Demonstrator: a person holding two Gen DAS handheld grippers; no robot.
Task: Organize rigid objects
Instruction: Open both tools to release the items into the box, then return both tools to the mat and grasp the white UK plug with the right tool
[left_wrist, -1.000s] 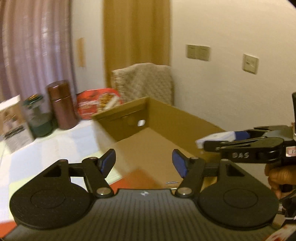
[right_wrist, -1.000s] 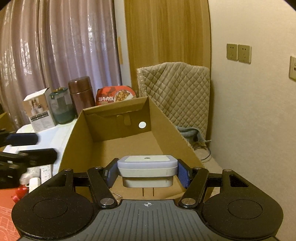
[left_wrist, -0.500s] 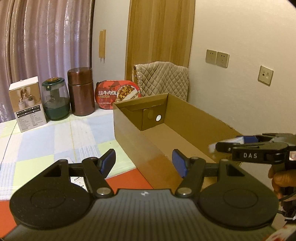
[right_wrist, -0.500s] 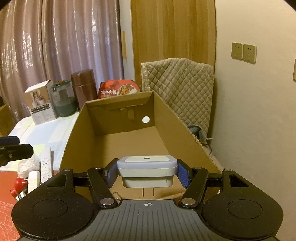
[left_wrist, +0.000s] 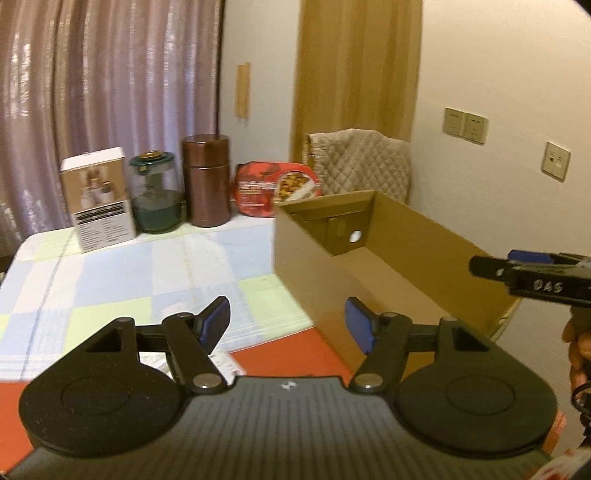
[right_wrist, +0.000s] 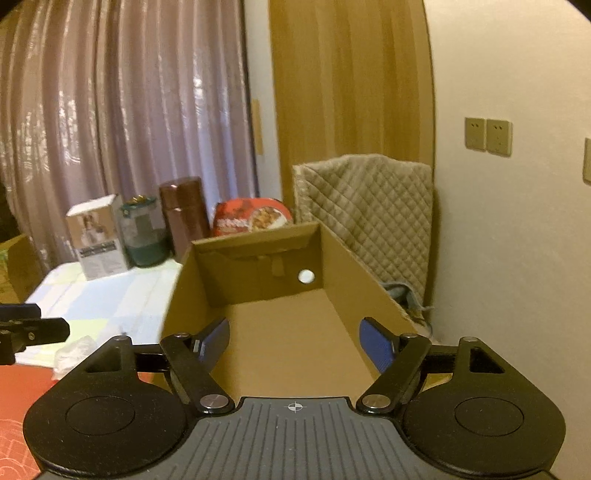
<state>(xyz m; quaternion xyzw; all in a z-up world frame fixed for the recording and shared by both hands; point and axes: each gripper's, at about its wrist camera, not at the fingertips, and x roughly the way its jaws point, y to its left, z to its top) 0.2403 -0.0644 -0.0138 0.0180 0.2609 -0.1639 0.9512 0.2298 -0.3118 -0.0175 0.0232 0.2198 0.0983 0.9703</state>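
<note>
The open cardboard box (right_wrist: 354, 280) lies straight ahead in the right wrist view, its brown floor bare where it shows. My right gripper (right_wrist: 295, 339) hangs over the box's near end; its jaws are opening, and nothing is between the blue pads (right_wrist: 376, 343). The white-lidded container it held is out of sight. My left gripper (left_wrist: 288, 321) is open and empty, above the checked tablecloth (left_wrist: 147, 273) by the box's (left_wrist: 314, 258) left wall. The right gripper (left_wrist: 517, 269) shows from the side at the right edge, held by a hand (left_wrist: 580, 350).
At the back of the table stand a white carton (left_wrist: 98, 199), a green-based jar (left_wrist: 157, 195), a brown canister (left_wrist: 207, 181) and a red food package (left_wrist: 273, 188). A quilted cloth (left_wrist: 362, 162) hangs behind the box. A red mat (left_wrist: 295, 354) and a crumpled white item (right_wrist: 74, 350) lie near me.
The right jaws have spread, and the white-lidded container that sat between the pads is gone from view. The left gripper has shifted left, away from over the box.
</note>
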